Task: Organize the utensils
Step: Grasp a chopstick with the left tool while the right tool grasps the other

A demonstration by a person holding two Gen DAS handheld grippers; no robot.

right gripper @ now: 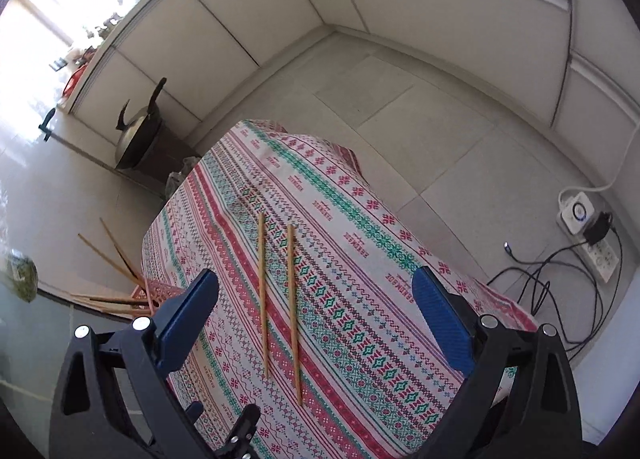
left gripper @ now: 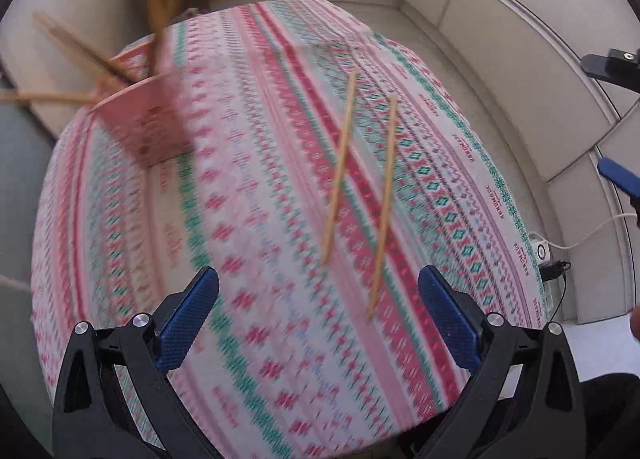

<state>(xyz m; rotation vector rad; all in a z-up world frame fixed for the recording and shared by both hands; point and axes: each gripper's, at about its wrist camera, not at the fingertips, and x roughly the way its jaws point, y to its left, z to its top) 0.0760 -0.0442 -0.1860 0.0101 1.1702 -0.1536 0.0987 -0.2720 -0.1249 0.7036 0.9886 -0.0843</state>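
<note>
Two wooden chopsticks [left gripper: 340,167] [left gripper: 384,207] lie side by side on the patterned tablecloth [left gripper: 248,219]. In the right wrist view they lie parallel [right gripper: 262,295] [right gripper: 293,311] on the cloth [right gripper: 360,299]. A pink holder [left gripper: 148,119] with several chopsticks sticking out stands at the table's far left; it also shows in the right wrist view [right gripper: 154,293]. My left gripper [left gripper: 318,299] is open and empty above the table, just short of the two chopsticks. My right gripper [right gripper: 316,307] is open and empty, with the two chopsticks between its fingers' line of sight. The left view is blurred.
Part of the right gripper [left gripper: 616,67] shows at the left view's right edge. A wok [right gripper: 136,135] on a dark stand sits on the floor beyond the table. A power strip [right gripper: 584,227] and cables [right gripper: 540,287] lie on the floor to the right. White panelled walls surround the room.
</note>
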